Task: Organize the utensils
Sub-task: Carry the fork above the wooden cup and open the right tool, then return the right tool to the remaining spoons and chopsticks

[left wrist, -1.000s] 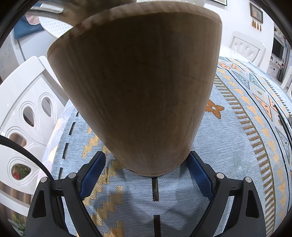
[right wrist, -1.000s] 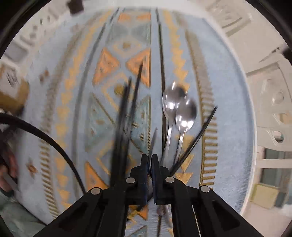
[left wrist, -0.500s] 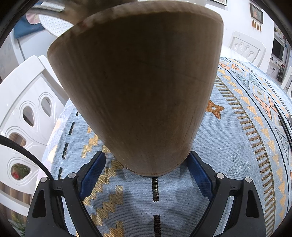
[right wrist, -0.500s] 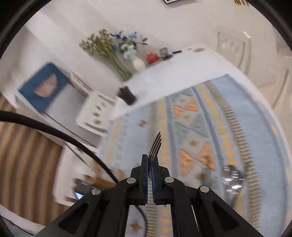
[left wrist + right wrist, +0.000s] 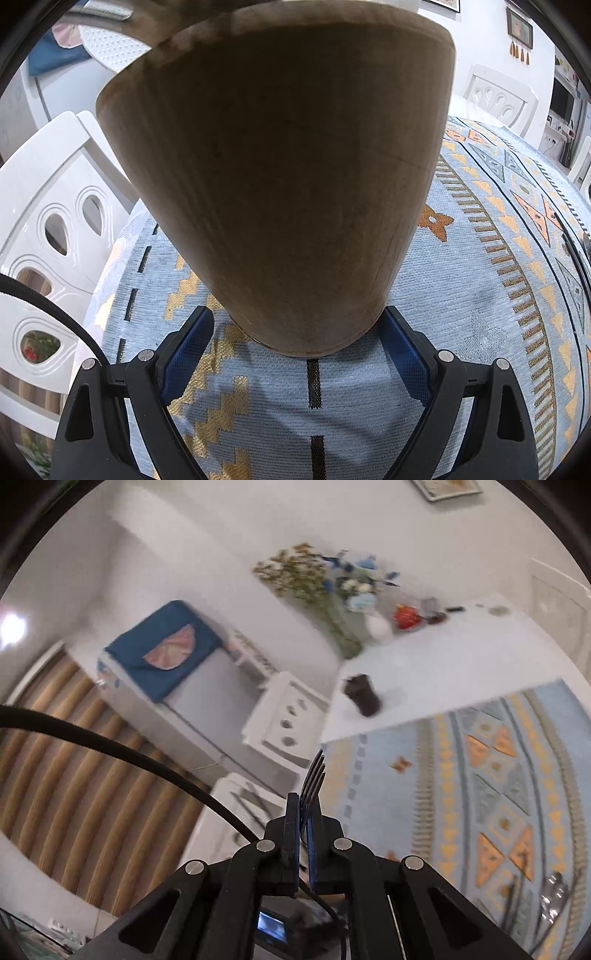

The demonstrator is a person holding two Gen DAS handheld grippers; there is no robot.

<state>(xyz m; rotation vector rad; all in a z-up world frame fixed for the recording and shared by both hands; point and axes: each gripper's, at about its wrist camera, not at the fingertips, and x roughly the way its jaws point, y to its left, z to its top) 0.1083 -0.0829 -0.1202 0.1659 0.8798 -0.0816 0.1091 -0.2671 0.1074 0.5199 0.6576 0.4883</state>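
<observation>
The left tool [image 5: 301,339] is gripping a wooden utensil holder [image 5: 280,177] at its base, blue pads [image 5: 188,347] pressing both sides, the holder standing on the patterned cloth [image 5: 461,295] covering the counter [image 5: 443,664]. A white chair [image 5: 48,206] is sitting just beyond the counter's left edge. The right tool [image 5: 301,834] is pinching a dark fork [image 5: 314,779] between its pressed-together pads, tines pointing up and away, raised above the counter's edge. More cutlery [image 5: 550,890], blurred, is lying on the cloth at the lower right.
</observation>
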